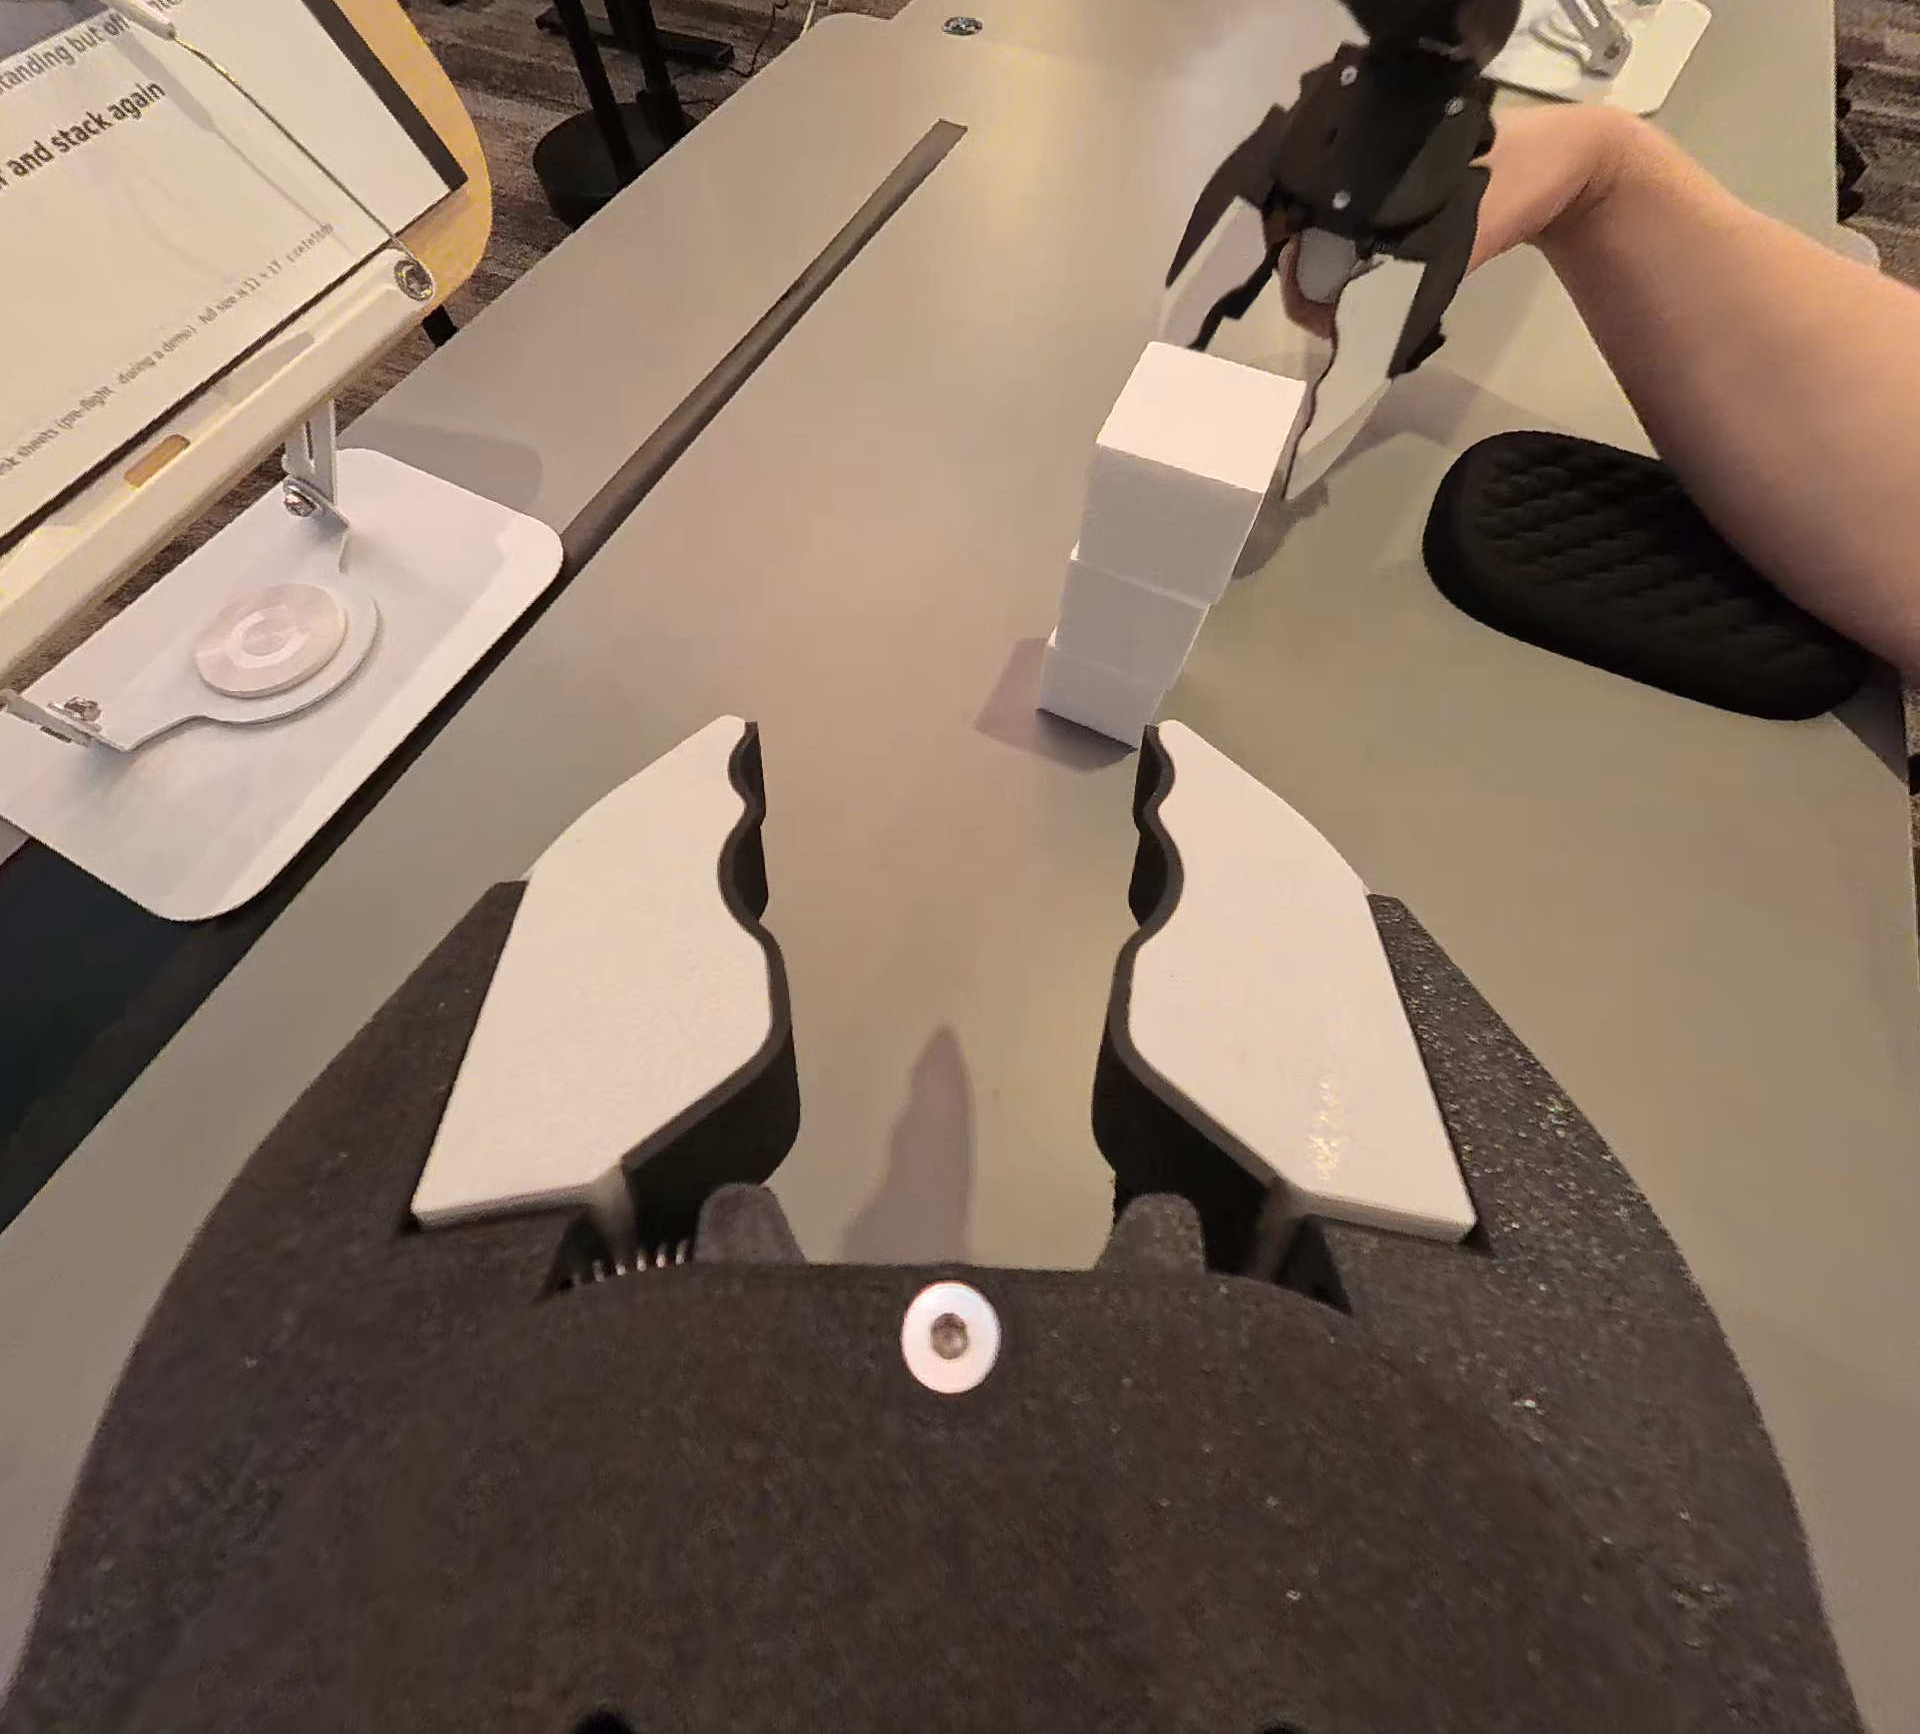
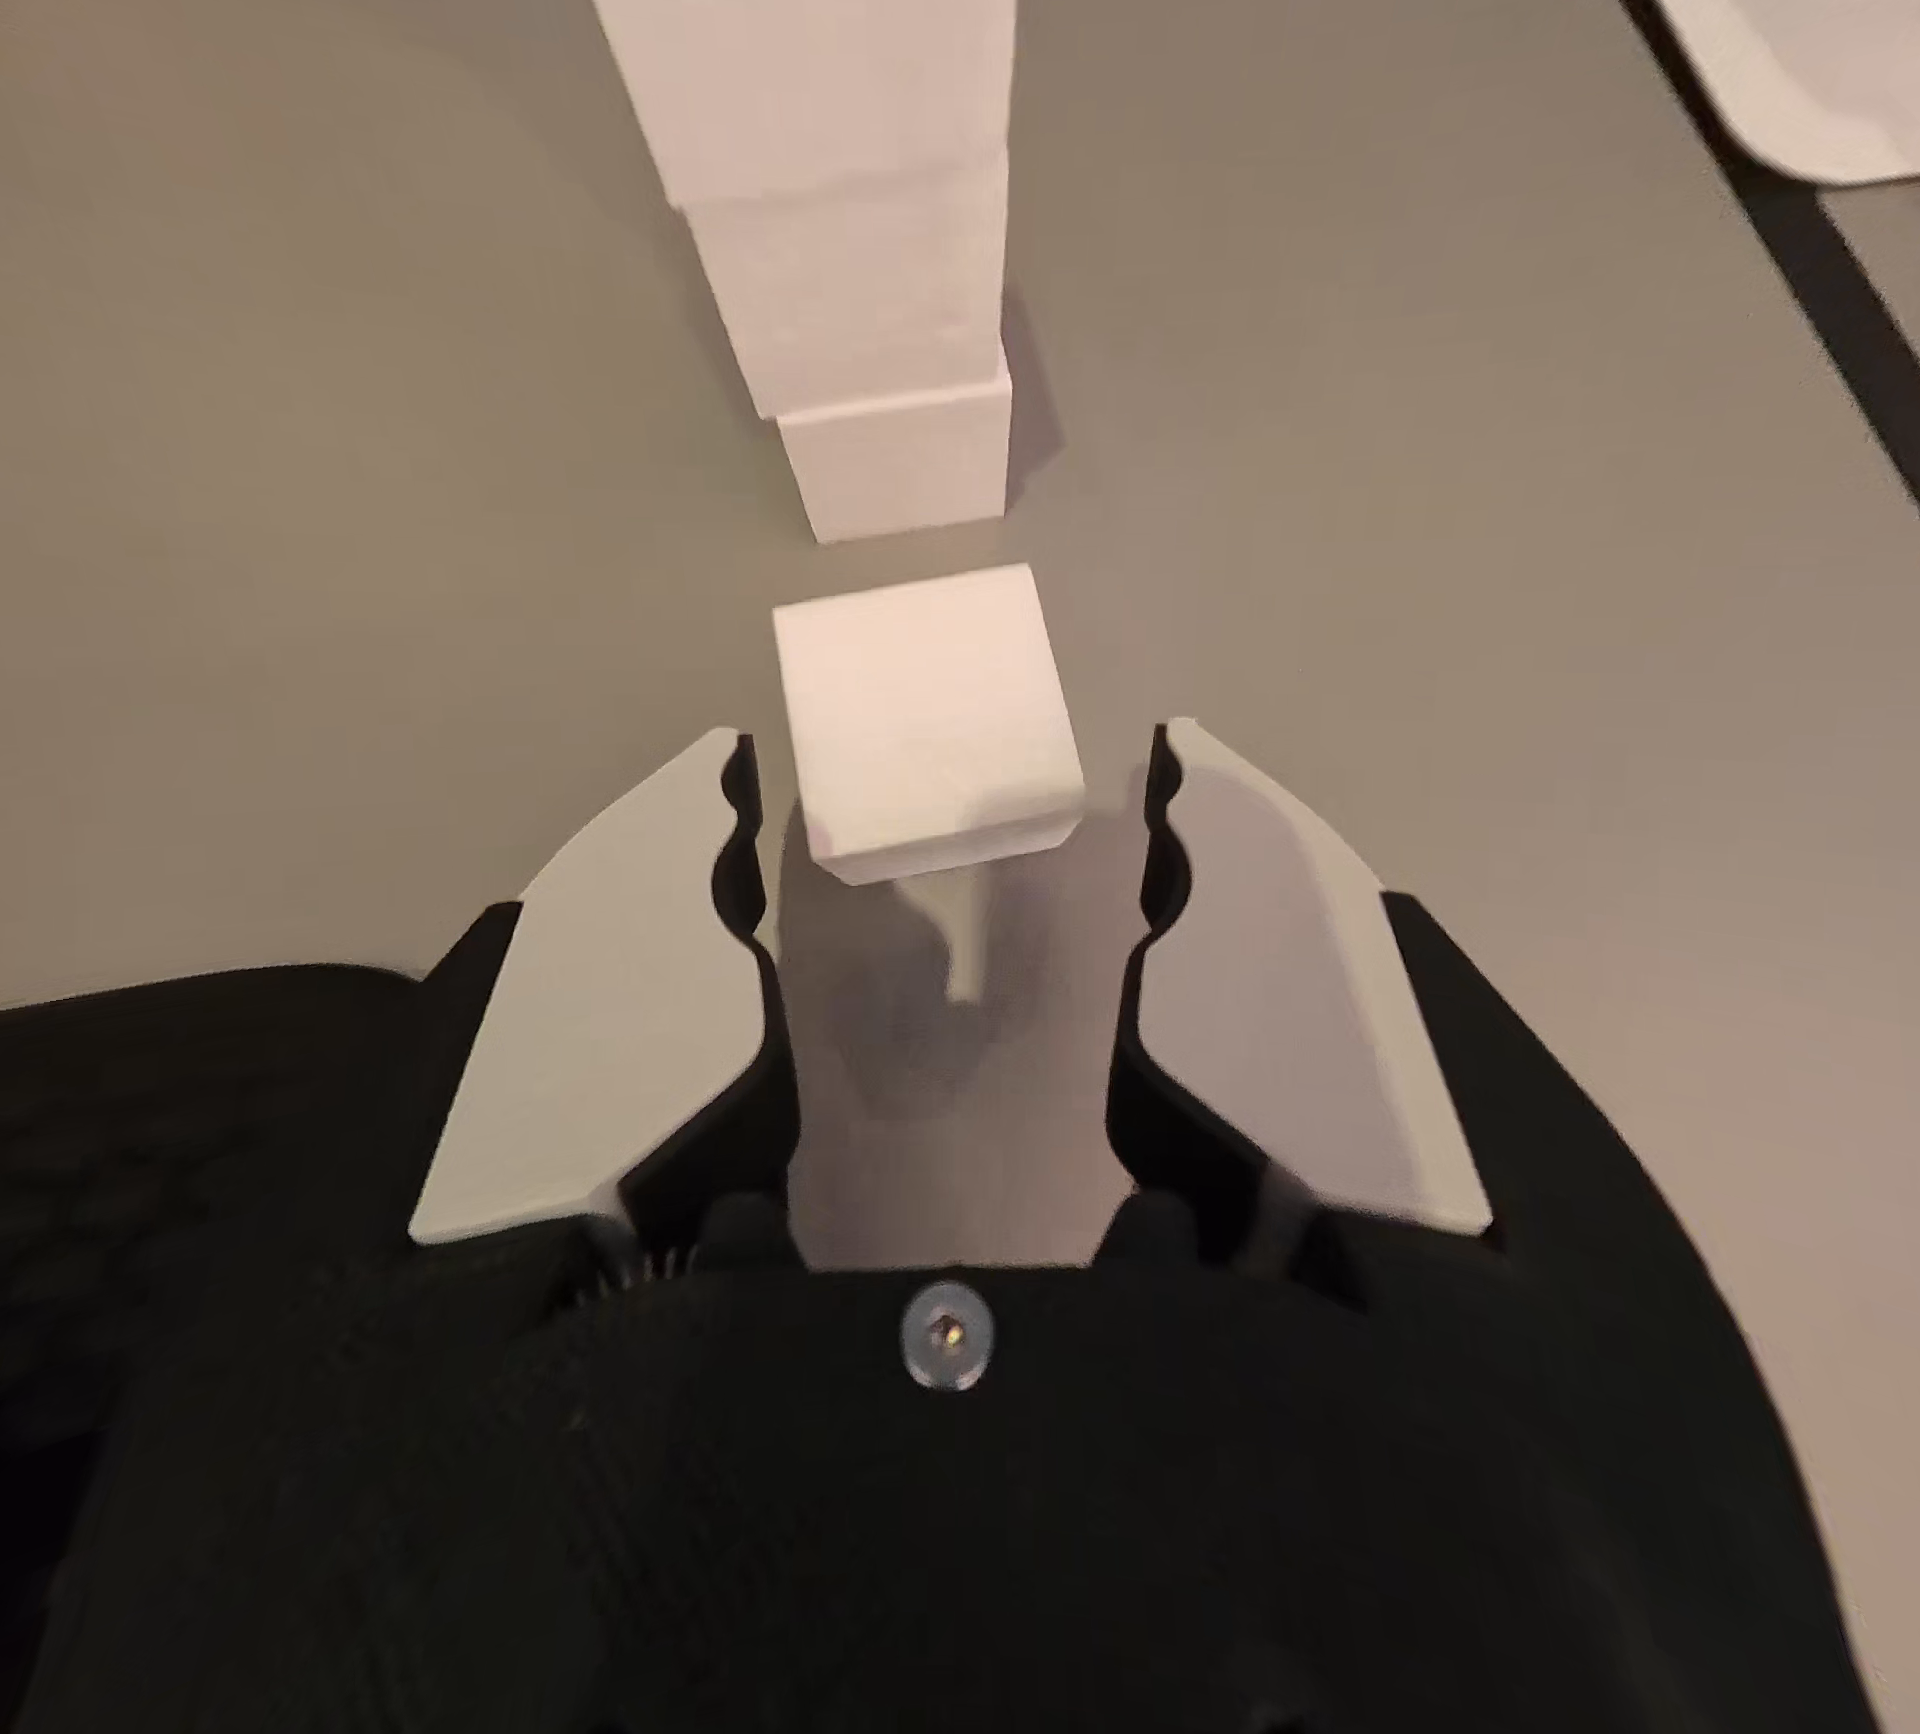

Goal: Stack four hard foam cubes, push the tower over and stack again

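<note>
The right gripper (image 2: 951, 749), jaws spread wide, frames a loose white foam cube (image 2: 920, 718) without touching it; the cube lies on the grey table (image 2: 312, 437) just before a three-cube tower (image 2: 831, 126). The left gripper (image 1: 948, 749) hovers spread and empty near the tower's base.

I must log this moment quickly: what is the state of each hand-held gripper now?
Left hand-held gripper: open, holding nothing.
Right hand-held gripper: open; a loose white cube sits at its fingertips, not gripped.
</note>
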`<state>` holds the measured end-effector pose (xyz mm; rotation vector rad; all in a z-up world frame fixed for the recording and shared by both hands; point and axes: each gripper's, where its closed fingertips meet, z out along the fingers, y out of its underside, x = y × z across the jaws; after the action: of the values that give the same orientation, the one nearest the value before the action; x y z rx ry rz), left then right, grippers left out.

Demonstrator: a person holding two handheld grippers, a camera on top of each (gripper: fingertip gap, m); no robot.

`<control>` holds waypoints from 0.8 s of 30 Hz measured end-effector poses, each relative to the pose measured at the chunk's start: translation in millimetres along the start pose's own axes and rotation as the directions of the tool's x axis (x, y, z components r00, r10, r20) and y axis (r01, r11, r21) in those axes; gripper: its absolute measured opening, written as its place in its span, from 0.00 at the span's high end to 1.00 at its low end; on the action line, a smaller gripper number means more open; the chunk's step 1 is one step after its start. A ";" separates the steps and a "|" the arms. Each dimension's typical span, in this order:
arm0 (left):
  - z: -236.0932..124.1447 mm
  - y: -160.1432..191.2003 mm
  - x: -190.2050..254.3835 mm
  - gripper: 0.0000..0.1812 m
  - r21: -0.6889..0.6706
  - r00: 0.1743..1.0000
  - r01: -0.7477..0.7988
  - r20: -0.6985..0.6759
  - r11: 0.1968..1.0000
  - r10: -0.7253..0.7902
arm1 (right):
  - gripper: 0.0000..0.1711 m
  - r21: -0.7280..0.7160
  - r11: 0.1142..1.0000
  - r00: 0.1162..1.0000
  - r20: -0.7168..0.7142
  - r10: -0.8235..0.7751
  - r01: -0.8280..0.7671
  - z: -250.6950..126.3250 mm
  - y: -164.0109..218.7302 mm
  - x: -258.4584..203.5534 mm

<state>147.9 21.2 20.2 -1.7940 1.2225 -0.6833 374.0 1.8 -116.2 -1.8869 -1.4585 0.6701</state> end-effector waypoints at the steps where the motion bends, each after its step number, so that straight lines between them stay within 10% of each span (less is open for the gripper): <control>1: -0.3 0.7 -1.1 0.62 -0.002 1.000 0.004 0.000 1.000 -0.004 | 0.58 -0.006 1.000 1.000 0.013 0.008 -0.008 3.1 3.6 -0.5; 15: 4.1 8.5 -15.1 0.62 -0.023 0.999 0.035 0.018 0.999 -0.035 | 0.64 -0.009 0.999 0.993 0.106 0.045 -0.044 14.2 14.1 -8.0; 24: -7.2 3.4 -25.6 0.63 0.006 0.998 0.046 0.051 0.999 -0.046 | 0.65 0.240 0.969 0.999 0.009 0.050 -0.051 -66.0 -72.0 10.5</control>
<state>130.9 42.0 21.4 -1.8291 1.1480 -0.6622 379.1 11.8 -18.6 -1.7395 -1.2716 0.8344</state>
